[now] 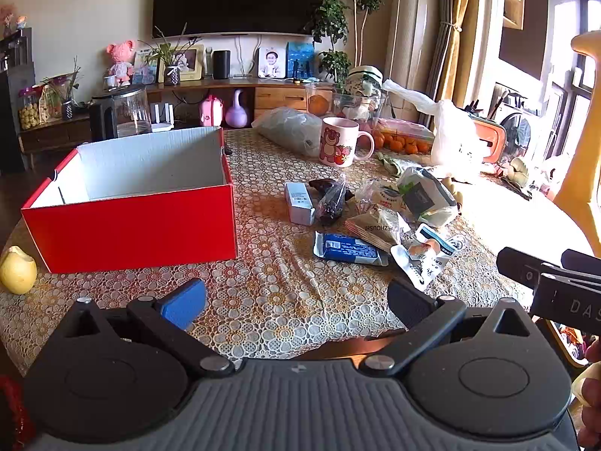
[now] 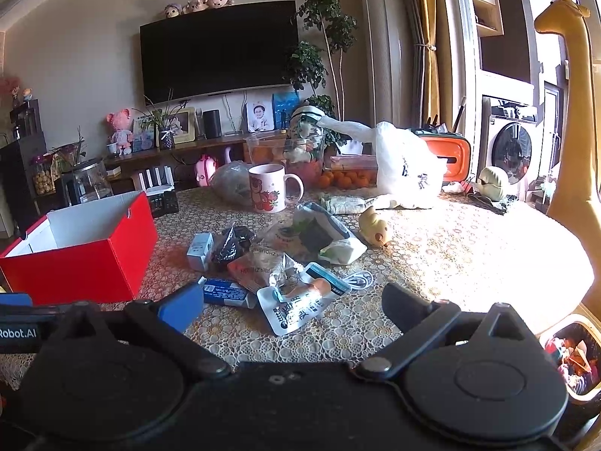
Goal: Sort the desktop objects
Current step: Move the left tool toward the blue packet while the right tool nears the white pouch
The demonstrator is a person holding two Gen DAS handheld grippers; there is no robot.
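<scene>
An open red box (image 1: 131, 221) with a white inside stands on the left of the lace-covered table (image 1: 270, 293); it also shows in the right wrist view (image 2: 82, 263). A heap of small packets lies right of it: a blue packet (image 1: 347, 250), a small grey-blue carton (image 1: 299, 203), a dark wrapped item (image 1: 332, 199), a white pouch (image 2: 296, 306) and a white cable (image 2: 357, 280). My left gripper (image 1: 296, 302) is open and empty above the near table. My right gripper (image 2: 293, 306) is open and empty, just above the white pouch.
A bear mug (image 1: 340, 146) stands behind the heap, with a white plastic bag (image 2: 405, 165), oranges (image 1: 402, 143) and a yellow toy (image 2: 373, 231) nearby. A yellow fruit (image 1: 17, 270) lies left of the box. A giraffe figure (image 2: 574, 120) stands at the right edge.
</scene>
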